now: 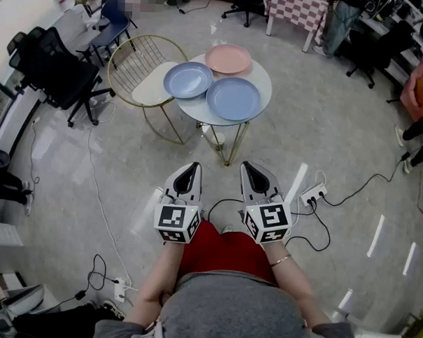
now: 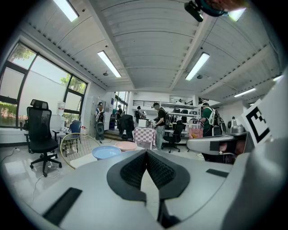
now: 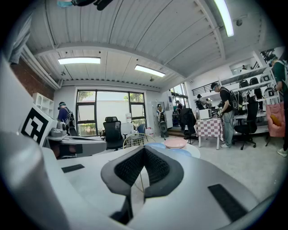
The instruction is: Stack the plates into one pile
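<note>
Three plates lie side by side on a small round white table (image 1: 263, 76): a pink plate (image 1: 227, 58) at the back, a blue plate (image 1: 188, 80) at the left and another blue plate (image 1: 233, 98) at the front right. My left gripper (image 1: 190, 168) and right gripper (image 1: 252, 168) are held close to my body, well short of the table, both shut and empty. In the left gripper view the blue plate (image 2: 106, 152) and pink plate (image 2: 126, 145) show far ahead over the shut jaws. The right gripper view shows the pink plate (image 3: 175, 143) in the distance.
A gold wire chair (image 1: 143, 62) with a white cushion stands against the table's left side. A black office chair (image 1: 51, 67) is farther left. Cables and a power strip (image 1: 313, 195) lie on the floor to the right. People stand at desks in the background.
</note>
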A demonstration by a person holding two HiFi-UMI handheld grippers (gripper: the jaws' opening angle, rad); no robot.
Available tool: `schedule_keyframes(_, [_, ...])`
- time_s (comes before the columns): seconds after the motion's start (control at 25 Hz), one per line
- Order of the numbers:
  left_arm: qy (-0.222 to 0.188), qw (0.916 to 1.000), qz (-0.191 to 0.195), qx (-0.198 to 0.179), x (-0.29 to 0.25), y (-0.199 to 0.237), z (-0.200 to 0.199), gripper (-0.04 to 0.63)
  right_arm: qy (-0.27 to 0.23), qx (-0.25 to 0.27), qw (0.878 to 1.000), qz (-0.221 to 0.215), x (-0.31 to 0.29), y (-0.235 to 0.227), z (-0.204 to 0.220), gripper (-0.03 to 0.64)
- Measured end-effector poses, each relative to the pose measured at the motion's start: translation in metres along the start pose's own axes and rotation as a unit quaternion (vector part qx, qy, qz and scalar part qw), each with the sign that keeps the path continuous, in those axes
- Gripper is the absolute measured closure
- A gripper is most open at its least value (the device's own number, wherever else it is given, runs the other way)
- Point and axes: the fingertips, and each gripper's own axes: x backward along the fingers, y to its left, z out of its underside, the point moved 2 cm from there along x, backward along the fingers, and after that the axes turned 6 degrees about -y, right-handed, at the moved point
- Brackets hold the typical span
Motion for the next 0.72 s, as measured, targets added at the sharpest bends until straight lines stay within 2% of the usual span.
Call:
schedule_keyframes(0.44, [-0.005,0.9999,0.007,-0.008,-0.003,0.0,-0.005,0.58,0.001,0.005,1.0,-0.001,0.005,-0.002,-0.001,0.589])
schedule_keyframes(0.72, [0.002,1.0,0.001,-0.007,-0.01,-0.001,0.002,0.58,-0.001,-0.007,1.0,0.006,0.006,-0.021,0.006,0.588])
